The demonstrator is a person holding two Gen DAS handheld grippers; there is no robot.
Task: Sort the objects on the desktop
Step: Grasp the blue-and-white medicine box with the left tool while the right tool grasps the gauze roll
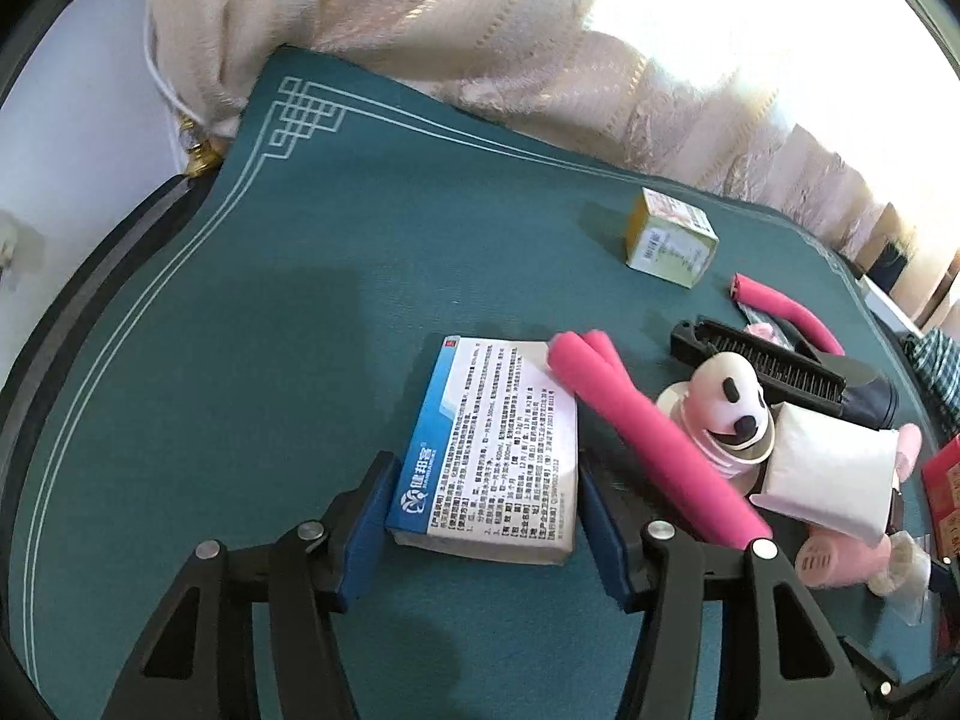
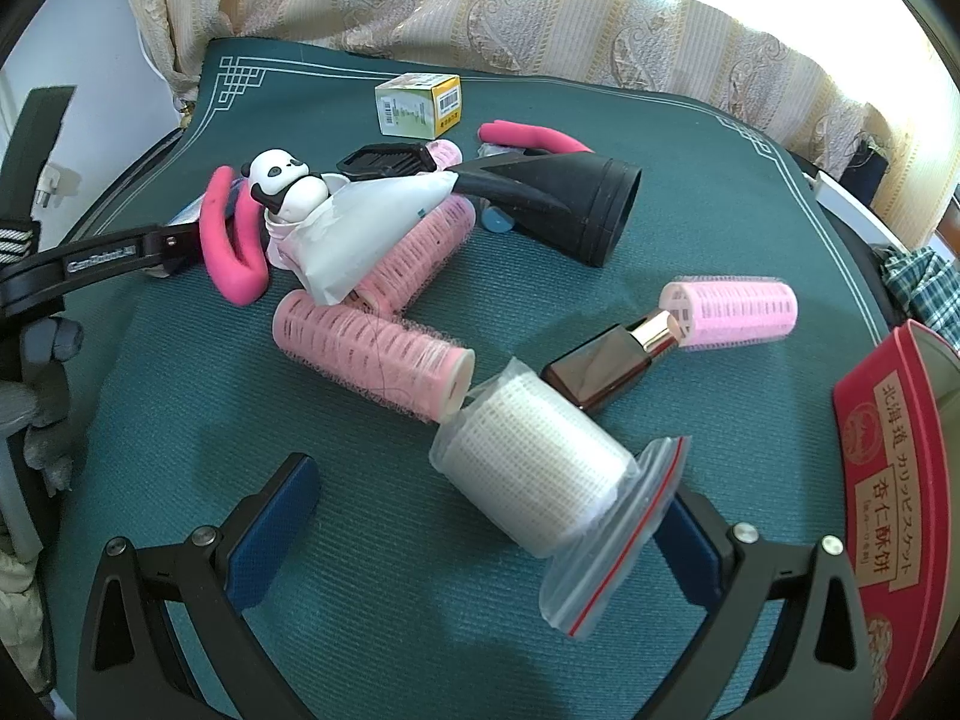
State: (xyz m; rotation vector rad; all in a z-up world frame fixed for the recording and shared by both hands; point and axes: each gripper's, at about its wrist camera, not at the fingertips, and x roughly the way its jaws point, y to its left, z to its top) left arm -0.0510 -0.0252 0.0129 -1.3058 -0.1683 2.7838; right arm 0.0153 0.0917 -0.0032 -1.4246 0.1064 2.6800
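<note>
Tabletop: a teal mat with a thin white border line and a knot pattern at the corner covers it; a cream patterned curtain hangs behind its far edge.
Red tin: at the right edge of the right wrist view, printed with white characters.
Black funnel-shaped piece: lies on its side past the middle of the pile, wide mouth to the right.
Blue-and-white medicine box: lies flat on the mat, between the two blue pads of the left gripper.
Left gripper: its pads sit right at the box's two long sides; whether they press on it cannot be told.
Right gripper: released, jaws spread wide, nothing clasped; a bagged white mesh roll lies between its fingers.
White mesh roll: inside a clear zip bag with a red stripe, touching the end of a pink roller.
Pink hair rollers: several, one apart at the right.
Bent hot-pink foam stick: one end rests on the box's far right corner.
Panda figure: sits on top of the pile, beside white paper.
Small yellow-and-white box: stands apart near the far edge.
Dark lipstick case: lies between the mesh roll and the lone roller.
</note>
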